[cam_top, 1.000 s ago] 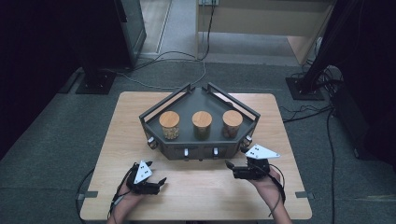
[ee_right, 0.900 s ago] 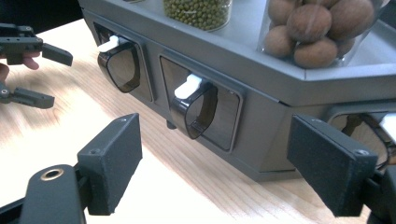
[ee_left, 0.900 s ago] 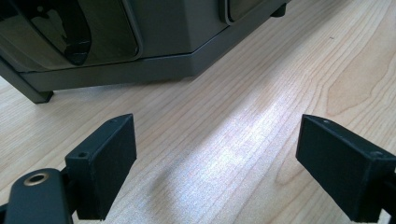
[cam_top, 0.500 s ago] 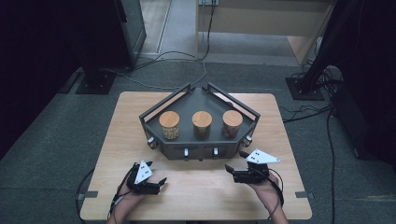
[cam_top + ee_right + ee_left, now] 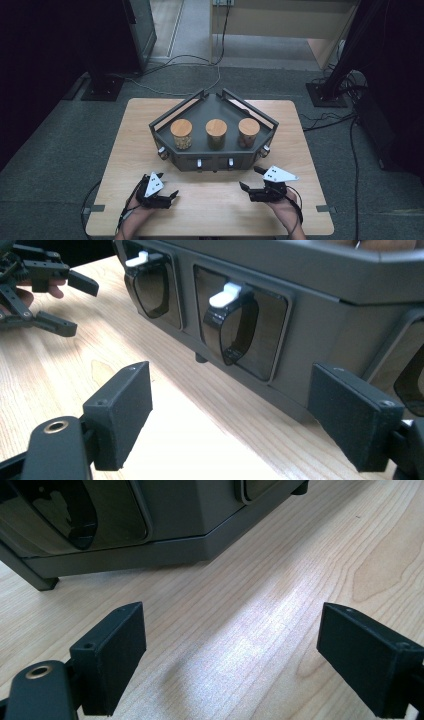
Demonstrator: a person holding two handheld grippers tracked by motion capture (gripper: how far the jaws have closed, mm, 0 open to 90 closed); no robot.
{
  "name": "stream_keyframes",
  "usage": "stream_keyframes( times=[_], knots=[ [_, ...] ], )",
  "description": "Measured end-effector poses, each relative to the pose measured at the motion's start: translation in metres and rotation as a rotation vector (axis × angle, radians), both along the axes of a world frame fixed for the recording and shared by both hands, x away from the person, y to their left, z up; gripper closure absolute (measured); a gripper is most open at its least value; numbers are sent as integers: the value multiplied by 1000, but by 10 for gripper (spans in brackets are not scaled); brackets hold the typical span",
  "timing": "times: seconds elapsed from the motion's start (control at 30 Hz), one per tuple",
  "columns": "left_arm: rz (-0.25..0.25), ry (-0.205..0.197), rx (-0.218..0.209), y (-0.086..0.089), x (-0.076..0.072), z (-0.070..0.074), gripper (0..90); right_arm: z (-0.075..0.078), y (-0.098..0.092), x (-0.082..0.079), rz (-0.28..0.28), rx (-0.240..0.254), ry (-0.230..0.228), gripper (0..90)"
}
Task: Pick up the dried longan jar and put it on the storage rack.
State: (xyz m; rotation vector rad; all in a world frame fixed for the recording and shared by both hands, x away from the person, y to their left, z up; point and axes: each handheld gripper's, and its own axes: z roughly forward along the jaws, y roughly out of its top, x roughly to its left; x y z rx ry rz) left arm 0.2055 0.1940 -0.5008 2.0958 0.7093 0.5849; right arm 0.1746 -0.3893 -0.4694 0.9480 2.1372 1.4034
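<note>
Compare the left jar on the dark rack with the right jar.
The left jar shows pale yellowish contents, while the right jar looks darker and brownish. The left jar stands nearer the rack's left rail, the right jar nearer its right rail. Both stand upright under round wooden lids.

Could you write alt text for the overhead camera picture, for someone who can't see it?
A person's two hands rest on a wooden table, each holding an open black gripper, left gripper and right gripper, with nothing between the jaws. Beyond them sits a dark angular rack carrying three jars with wooden lids in a row.
</note>
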Motion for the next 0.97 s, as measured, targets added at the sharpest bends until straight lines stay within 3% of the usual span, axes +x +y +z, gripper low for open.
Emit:
stream_keyframes(
  times=[0.2, 0.37, 0.67, 0.97],
  knots=[
    [2, -3, 4, -1, -1, 0, 122, -10, -2, -3, -11, 22, -1, 182],
    [-4, -6, 16, -2, -1, 0, 122, -14, -3, -6, -19, 1, -26, 182],
    [-4, -5, 10, -2, -1, 0, 122, -30, -6, -4, -4, 23, -13, 182],
    [-6, -4, 1, 0, -1, 0, 121, -32, -3, -2, -2, 9, -3, 182]
  ],
)
